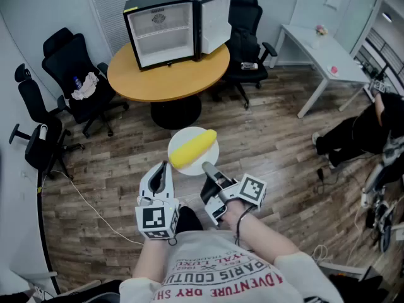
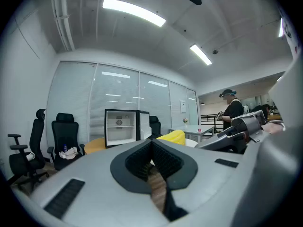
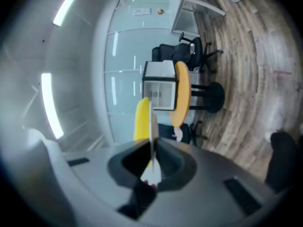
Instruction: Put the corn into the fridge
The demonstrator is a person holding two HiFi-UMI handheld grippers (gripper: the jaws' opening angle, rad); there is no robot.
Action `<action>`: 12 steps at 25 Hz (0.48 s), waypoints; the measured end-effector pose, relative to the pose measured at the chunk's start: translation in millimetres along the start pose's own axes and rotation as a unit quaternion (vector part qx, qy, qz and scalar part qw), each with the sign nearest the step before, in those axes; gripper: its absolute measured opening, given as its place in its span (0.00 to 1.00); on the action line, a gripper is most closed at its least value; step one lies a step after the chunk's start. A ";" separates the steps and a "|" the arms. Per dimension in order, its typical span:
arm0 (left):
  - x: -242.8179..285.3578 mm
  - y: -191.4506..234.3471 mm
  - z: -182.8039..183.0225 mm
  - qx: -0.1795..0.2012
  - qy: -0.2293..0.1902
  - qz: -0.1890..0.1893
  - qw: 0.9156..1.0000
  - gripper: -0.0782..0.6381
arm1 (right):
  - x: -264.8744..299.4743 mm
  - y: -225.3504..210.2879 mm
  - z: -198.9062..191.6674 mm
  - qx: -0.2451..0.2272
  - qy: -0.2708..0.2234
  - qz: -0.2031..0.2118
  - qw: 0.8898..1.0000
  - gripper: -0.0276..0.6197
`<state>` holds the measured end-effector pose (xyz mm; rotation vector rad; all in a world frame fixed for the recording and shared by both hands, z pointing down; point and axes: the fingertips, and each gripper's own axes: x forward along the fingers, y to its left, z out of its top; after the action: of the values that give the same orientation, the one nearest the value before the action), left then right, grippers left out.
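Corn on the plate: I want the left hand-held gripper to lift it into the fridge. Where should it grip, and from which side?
Probably mid-length on the corn, jaws across its narrow width, coming from above-left. It lies flat along the plate, and the right hand-held gripper pinches the near rim, leaving that side free for the left hand-held gripper.

Round orange wooden table (image 1: 165, 76) at my 12 o'clock, open black mini fridge (image 1: 161, 33) sitting on it.

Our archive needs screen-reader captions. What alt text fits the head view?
The right gripper clamps the rim of a white plate carrying yellow corn, beside the empty left gripper; ahead, an open fridge stands on a round table.
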<state>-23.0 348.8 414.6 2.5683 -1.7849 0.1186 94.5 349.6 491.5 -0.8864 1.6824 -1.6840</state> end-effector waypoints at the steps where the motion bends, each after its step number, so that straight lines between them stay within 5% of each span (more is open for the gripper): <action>1: 0.2 0.0 -4.6 -0.002 0.002 -0.002 1.000 0.15 | 0.2 -0.8 -0.3 0.002 0.001 -0.002 1.000 0.11; 12: 11.2 -10.7 -9.3 -0.026 -0.005 -0.008 1.000 0.15 | -4.1 -7.7 15.0 0.006 0.003 -0.013 1.000 0.11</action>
<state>-9.6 342.5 425.1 2.5523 -1.7455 0.0592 109.3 344.0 498.6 -0.9024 1.6685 -1.7139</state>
